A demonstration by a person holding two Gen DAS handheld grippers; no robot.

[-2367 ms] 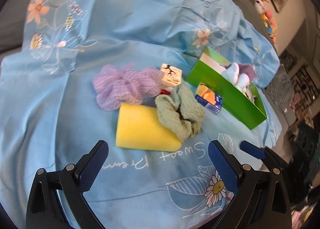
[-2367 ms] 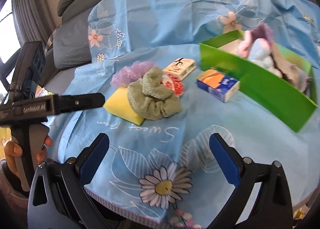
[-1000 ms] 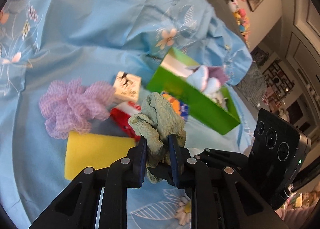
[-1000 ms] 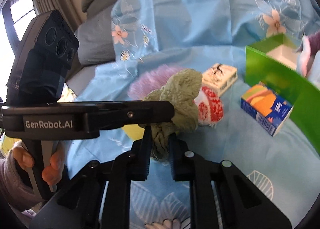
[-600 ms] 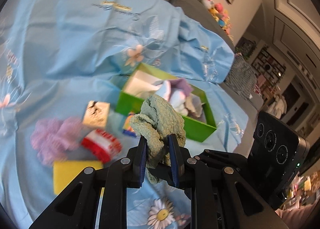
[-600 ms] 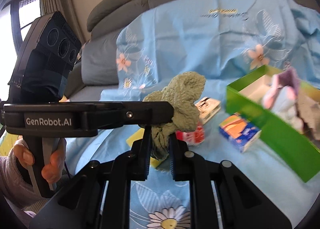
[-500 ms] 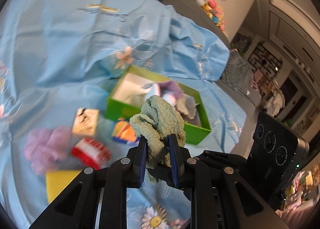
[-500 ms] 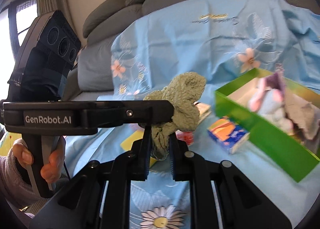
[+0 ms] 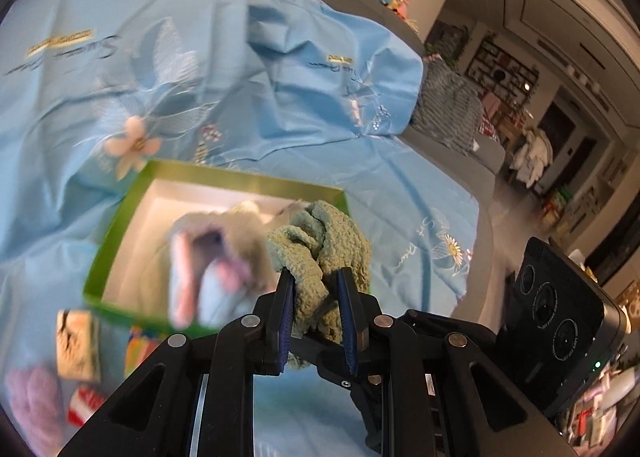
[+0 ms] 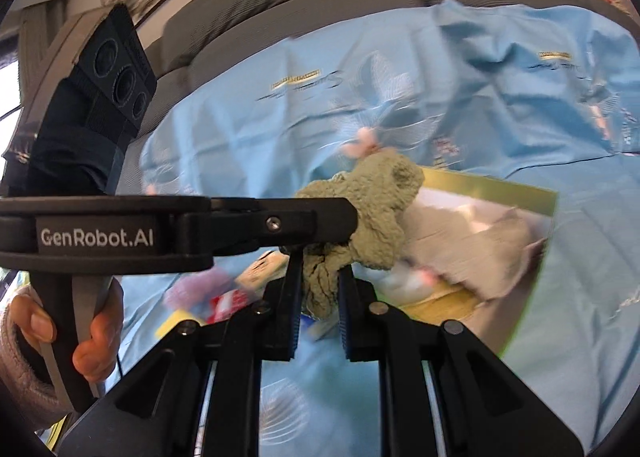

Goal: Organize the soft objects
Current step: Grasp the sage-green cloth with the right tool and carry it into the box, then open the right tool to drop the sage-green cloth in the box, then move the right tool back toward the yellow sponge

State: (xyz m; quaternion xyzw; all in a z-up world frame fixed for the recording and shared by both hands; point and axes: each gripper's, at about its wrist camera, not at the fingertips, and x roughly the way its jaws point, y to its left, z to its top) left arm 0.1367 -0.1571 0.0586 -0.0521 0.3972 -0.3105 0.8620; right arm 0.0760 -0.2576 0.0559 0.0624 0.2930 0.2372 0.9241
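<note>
Both the left gripper [image 9: 316, 277] and right gripper [image 10: 320, 269] have jaws clamped on one green cloth [image 9: 320, 245], held above the green box [image 9: 120, 217] (already containing soft items).

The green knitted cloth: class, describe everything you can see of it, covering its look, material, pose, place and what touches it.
The green knitted cloth is pale sage, with a nubby, towel-like weave, bunched into a crumpled lump. It is off the blue sheet, in front of the open green box, which already holds pastel soft things. Both grippers clamp it: the left gripper pinches its lower folds, and the right gripper grips a hanging tail, the bulk bulging above.
</note>
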